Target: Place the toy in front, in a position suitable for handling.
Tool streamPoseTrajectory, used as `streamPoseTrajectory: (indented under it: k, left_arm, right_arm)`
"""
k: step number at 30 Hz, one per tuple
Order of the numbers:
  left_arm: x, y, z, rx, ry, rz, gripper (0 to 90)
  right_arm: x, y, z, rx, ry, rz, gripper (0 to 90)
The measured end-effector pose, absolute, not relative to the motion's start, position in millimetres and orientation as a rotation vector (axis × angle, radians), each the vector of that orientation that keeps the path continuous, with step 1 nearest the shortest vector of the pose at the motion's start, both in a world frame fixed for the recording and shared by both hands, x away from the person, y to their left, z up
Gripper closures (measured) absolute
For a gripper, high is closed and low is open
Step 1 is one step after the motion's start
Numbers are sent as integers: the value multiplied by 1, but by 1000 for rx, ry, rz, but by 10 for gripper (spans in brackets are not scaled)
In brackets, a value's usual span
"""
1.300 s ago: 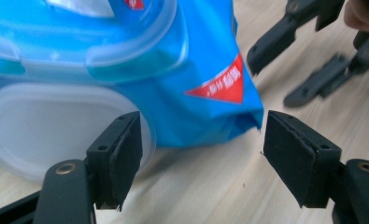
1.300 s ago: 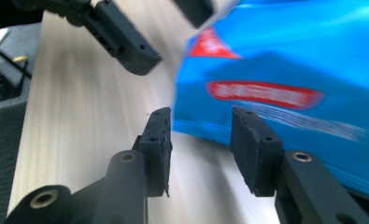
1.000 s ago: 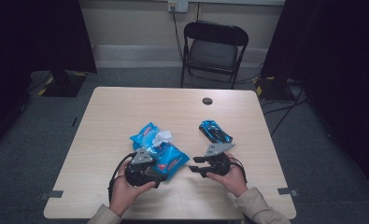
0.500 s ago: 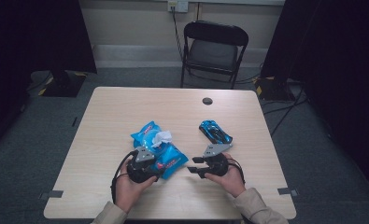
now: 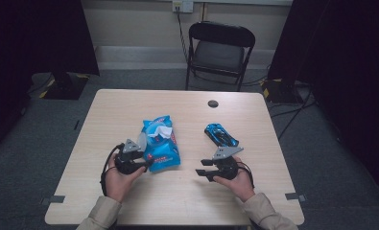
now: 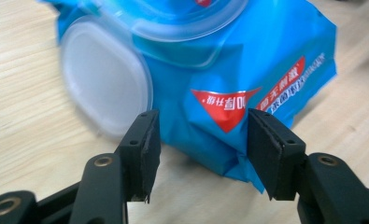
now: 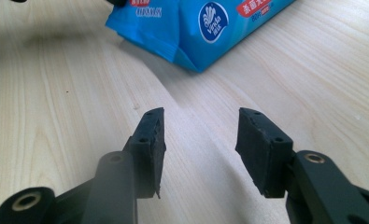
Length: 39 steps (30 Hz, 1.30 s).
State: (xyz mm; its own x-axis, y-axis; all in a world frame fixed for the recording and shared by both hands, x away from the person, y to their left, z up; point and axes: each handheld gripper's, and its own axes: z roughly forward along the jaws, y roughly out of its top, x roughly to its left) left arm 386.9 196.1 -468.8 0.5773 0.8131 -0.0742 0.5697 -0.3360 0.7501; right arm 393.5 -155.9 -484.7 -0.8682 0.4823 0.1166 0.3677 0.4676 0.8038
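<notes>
The worktop point(image 5: 129, 110) is a pale wooden surface, and a black folding chair point(image 5: 218, 52) stands behind its far edge. Near the middle lies the blue pack of wet wipes point(image 5: 159, 143), flat on its back, with the round plastic lid point(image 6: 105, 91) flipped open to one side and a white wipe point(image 5: 162, 132) sticking out of the opening. It lies this way, I think, so that a sheet can be pulled upward while the pack is kept down.

The left tongs point(image 5: 146, 165) are at the near corner of the pack. In the left gripper view point(image 6: 201, 149) their jaws have just been closing and now stand on both sides of the crumpled bottom seam; the right pad seems to touch the foil, the left one is apart from it, so the pack is between them but not yet pinched. The grasp is probably meant to anchor the pack.

The right tongs point(image 5: 201, 172) rest low over bare wood, well apart from the pack, released and holding nothing; in the right gripper view point(image 7: 201, 144) they point toward it.

A small blue toy car point(image 5: 220, 135) sits just beyond the right hand point(image 5: 237, 179), and a small dark disc point(image 5: 213, 103) lies near the far edge.
</notes>
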Motion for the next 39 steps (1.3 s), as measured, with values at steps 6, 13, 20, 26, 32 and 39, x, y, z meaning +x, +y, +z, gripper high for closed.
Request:
streamPoseTrajectory:
  k: [6, 13, 20, 26, 32, 39]
  left_arm:
    - [374, 185, -458, 1990, 1025, 361, 396]
    - [364, 157, -451, 2016, 912, 324, 396]
    - [363, 170, -456, 2017, 982, 346, 337]
    - [361, 193, -466, 2014, 1011, 417, 306]
    - [367, 192, -478, 2001, 983, 380, 368]
    - [370, 197, -481, 2012, 1071, 310, 563]
  right_arm:
    - [393, -157, -484, 754, 2577, 1363, 507]
    - [391, -157, -484, 759, 2576, 1361, 494]
    - [392, -151, -485, 793, 2577, 1397, 424]
    - [398, -127, -484, 749, 2593, 1386, 402]
    - [405, -105, -484, 726, 2596, 1382, 408]
    - [413, -85, -487, 742, 2573, 1402, 457]
